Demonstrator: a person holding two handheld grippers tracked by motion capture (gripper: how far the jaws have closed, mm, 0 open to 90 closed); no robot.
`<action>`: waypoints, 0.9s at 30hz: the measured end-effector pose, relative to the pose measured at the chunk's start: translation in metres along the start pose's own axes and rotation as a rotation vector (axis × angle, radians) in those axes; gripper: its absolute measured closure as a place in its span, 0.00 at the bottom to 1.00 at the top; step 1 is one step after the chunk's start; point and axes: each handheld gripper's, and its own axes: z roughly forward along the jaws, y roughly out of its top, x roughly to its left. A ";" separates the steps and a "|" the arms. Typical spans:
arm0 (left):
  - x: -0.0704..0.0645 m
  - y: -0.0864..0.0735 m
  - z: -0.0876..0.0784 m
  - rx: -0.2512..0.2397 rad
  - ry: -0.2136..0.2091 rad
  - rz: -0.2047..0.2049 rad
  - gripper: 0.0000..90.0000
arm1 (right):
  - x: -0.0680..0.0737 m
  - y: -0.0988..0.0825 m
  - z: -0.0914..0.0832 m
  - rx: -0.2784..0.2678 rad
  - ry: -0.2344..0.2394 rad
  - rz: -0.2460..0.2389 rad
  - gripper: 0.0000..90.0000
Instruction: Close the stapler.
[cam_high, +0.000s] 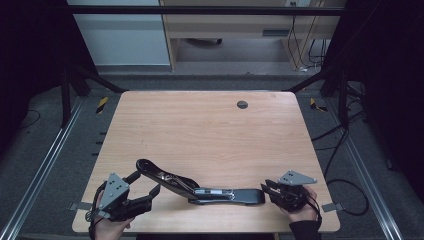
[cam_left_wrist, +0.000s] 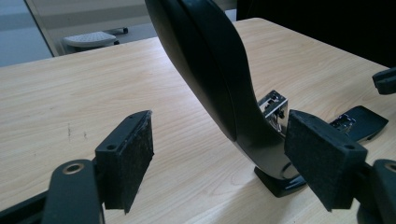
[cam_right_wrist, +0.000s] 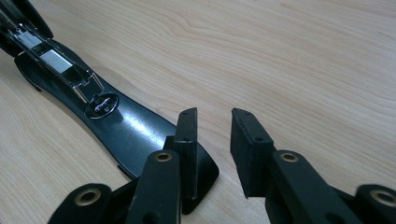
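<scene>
Near the front edge of the wooden table (cam_high: 210, 125) lies a black stapler (cam_high: 200, 186), swung fully open: its base (cam_high: 245, 195) rests flat on the wood with its tip pointing at the right gripper (cam_high: 272, 190), while its upper arm (cam_high: 155, 172) rises off the hinge toward the left gripper (cam_high: 145, 186). From the left gripper view, that gripper's jaws stand spread wide, one pad on either side of the raised arm (cam_left_wrist: 210, 70), and neither pad touches it. From the right gripper view, the right gripper (cam_right_wrist: 214, 140) has its jaws narrowly parted; the near end of the base (cam_right_wrist: 135, 130) lies under and just beside one jaw, and nothing sits in the gap between the pads. Far back on the table sits a small dark round cap (cam_high: 242, 104).
</scene>
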 end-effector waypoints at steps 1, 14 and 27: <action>0.000 0.001 0.001 -0.001 0.000 -0.002 0.26 | 0.001 0.000 0.000 0.001 0.002 -0.001 0.83; 0.003 0.009 0.010 -0.024 0.010 -0.031 0.32 | 0.005 -0.005 0.005 0.047 0.027 0.019 0.89; 0.002 0.013 0.012 -0.041 0.003 -0.057 0.46 | 0.009 -0.008 0.008 0.075 0.041 0.010 1.00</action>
